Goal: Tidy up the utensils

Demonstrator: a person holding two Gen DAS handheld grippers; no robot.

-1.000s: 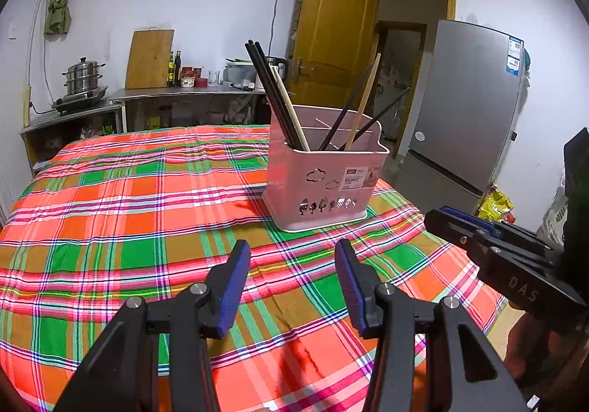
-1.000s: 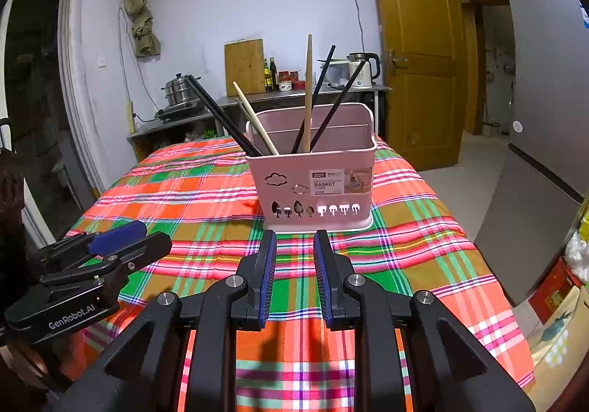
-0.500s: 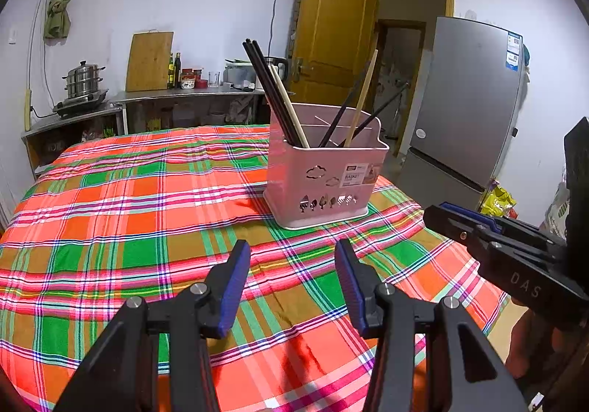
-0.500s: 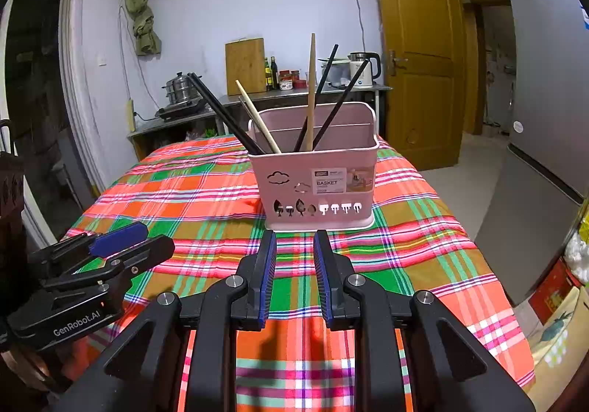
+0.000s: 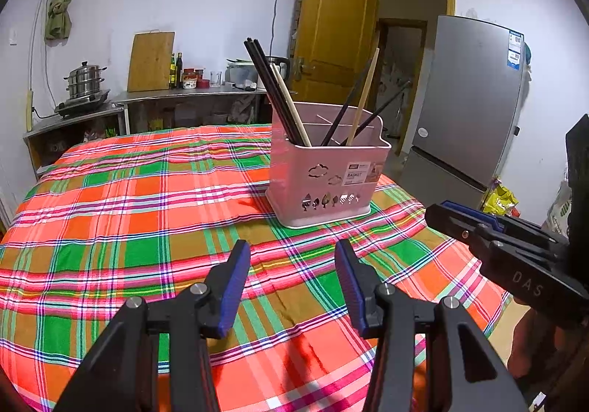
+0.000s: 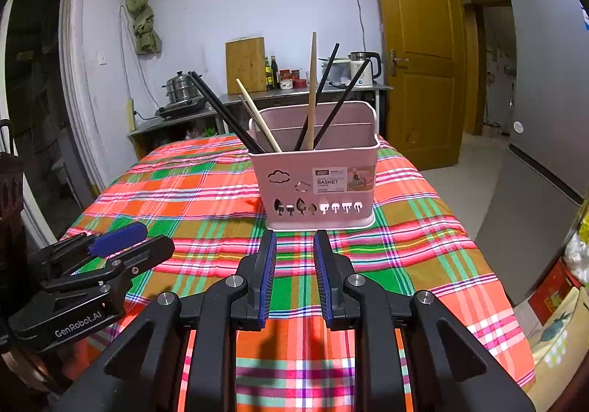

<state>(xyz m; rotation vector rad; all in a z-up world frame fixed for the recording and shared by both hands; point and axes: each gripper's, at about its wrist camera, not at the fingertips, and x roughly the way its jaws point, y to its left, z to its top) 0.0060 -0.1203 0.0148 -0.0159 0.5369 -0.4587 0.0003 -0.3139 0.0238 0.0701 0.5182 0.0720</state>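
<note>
While both grippers are held low over the near part of the table, nothing is gripped by either. The left gripper is seen with its blue-padded jaws spread fairly wide and only the plaid tablecloth showing in the gap. The right gripper is kept to a narrow gap, also empty, and is aimed straight at the pink utensil basket. The basket is stood upright on the cloth, toward the far right of the table, just beyond the right gripper's tips and well apart from the left one. Black chopsticks and pale wooden chopsticks are leaned inside its compartments, some tilted left, some nearly upright. A grey refrigerator is seen to the right of the table.
</note>
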